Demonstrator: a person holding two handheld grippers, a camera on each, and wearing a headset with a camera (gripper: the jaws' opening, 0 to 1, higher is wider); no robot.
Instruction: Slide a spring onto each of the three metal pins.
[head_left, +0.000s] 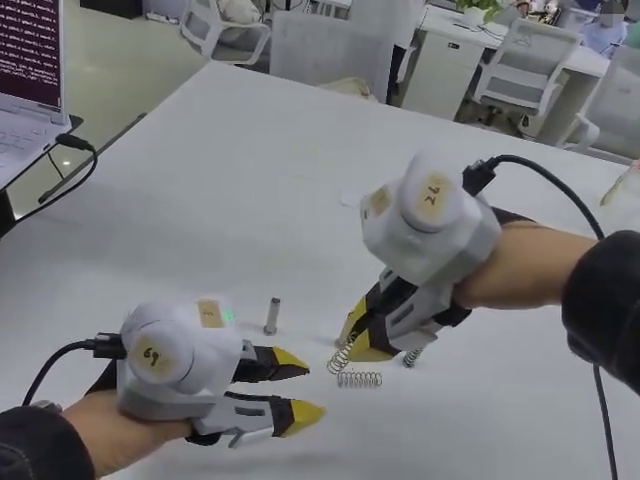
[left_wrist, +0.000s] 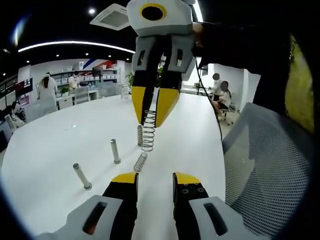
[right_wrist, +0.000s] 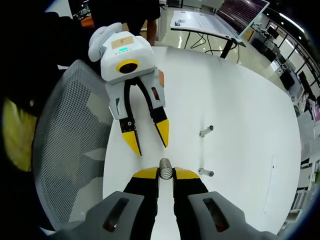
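In the head view, the left hand-held gripper (head_left: 298, 385) is seen low at the left. Its jaws are parted by a moderate gap, with nothing between them. The right hand-held gripper (head_left: 355, 335) is tipped down toward the white tabletop (head_left: 250, 180), and its jaws are closed on the held spring (head_left: 341, 356). That spring is a bright wire coil, and it slants down and to the left from the yellow tips. A loose spring (head_left: 359, 379) lies flat just beside it, with its long axis across the picture. A third spring (head_left: 410, 357) is partly covered by the right hand-held gripper. One upright pin (head_left: 271, 315), a short grey cylinder, is seen near the left jaws.

In the left gripper view, three pins are made out against the one in the head view: a near pin (left_wrist: 82, 176), a middle pin (left_wrist: 115, 151) and a far pin (left_wrist: 140, 135). The held spring (left_wrist: 148, 131) hangs from the right jaws with its long axis up and down, just in front of the far pin. Whether they touch cannot be told. A mesh chair (left_wrist: 265, 170) is shown at the right.

In the right gripper view, the held spring (right_wrist: 165, 168) is met end-on as a ring clamped between the yellow tips, its axis pointing forward along the jaws. Two pins (right_wrist: 206, 131) are seen to the right. The left jaws are seen opposite, parted.
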